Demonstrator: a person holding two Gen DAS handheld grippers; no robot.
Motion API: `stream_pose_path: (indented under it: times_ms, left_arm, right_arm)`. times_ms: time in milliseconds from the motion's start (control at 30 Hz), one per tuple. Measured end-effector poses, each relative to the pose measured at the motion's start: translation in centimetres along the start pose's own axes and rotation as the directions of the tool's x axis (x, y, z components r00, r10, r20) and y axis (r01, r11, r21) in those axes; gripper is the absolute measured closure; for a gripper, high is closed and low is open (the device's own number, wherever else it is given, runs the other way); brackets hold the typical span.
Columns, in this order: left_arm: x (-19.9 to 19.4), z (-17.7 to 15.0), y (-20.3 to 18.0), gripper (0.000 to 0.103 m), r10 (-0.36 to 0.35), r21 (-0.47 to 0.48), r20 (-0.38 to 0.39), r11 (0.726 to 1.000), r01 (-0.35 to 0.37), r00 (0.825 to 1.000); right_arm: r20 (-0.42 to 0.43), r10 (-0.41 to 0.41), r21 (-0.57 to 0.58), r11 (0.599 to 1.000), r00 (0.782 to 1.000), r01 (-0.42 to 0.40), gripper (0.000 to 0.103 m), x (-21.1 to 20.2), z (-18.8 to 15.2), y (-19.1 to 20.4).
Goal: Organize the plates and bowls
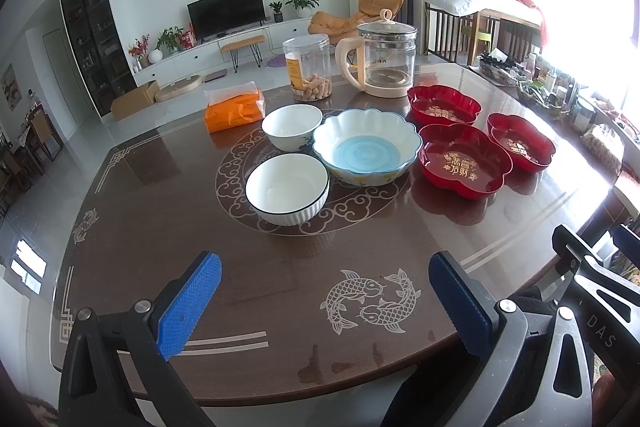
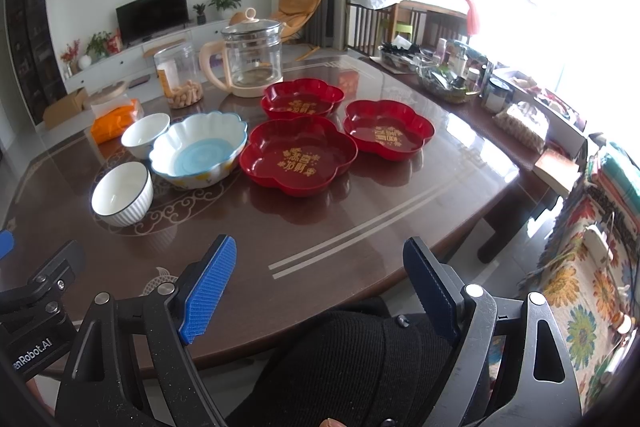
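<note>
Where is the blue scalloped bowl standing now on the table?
The blue scalloped bowl stands mid-table in both views, between two white bowls on its left and the red trays on its right.

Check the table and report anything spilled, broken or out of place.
Dark reddish-brown smears mark the glossy brown table near its front edge, below the paired-fish motif; they look like dried spills. The dishes sit upright and intact.

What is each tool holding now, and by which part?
Nothing. The left tool and the right tool are both open and empty above the table's near edge.
</note>
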State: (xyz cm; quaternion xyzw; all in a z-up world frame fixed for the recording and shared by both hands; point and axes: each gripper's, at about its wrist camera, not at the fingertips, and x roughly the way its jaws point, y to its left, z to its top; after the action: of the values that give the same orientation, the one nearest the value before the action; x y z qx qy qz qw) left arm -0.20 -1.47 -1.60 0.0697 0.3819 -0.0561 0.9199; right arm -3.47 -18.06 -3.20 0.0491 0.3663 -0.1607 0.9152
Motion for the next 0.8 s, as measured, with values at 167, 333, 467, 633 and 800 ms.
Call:
stream_pose_path:
  times_ms: [167,333,467,633,800]
  left_arm:
    - [-0.14,0.03,0.04,0.000,0.000,-0.003,-0.005,1.000,0.000,1.000]
    - [-0.30,0.13,0.11,0.000,0.000,-0.005,-0.006,1.000,0.000,1.000]
    - [-0.31,0.12,0.11,0.000,-0.001,-0.005,-0.007,1.000,0.001,1.000]
    - [-0.29,0.11,0.10,0.000,-0.001,-0.006,-0.009,1.000,0.001,1.000]
    - [-0.17,0.07,0.13,0.000,-0.002,-0.009,-0.015,1.000,0.002,1.000]
  right_arm:
    - [-0.001,0.001,0.000,1.000,1.000,-0.001,0.015,-0.04,0.04,-0.05]
    - [-0.001,0.001,0.000,1.000,1.000,-0.001,0.015,-0.06,0.03,-0.02]
    - [0.001,0.001,-0.003,1.000,1.000,-0.001,0.015,-0.06,-0.01,0.13]
    - [-0.001,0.003,-0.004,1.000,1.000,-0.003,0.015,-0.07,0.01,0.25]
    - [-0.001,0.003,-0.003,1.000,1.000,-0.003,0.015,-0.08,-0.01,0.25]
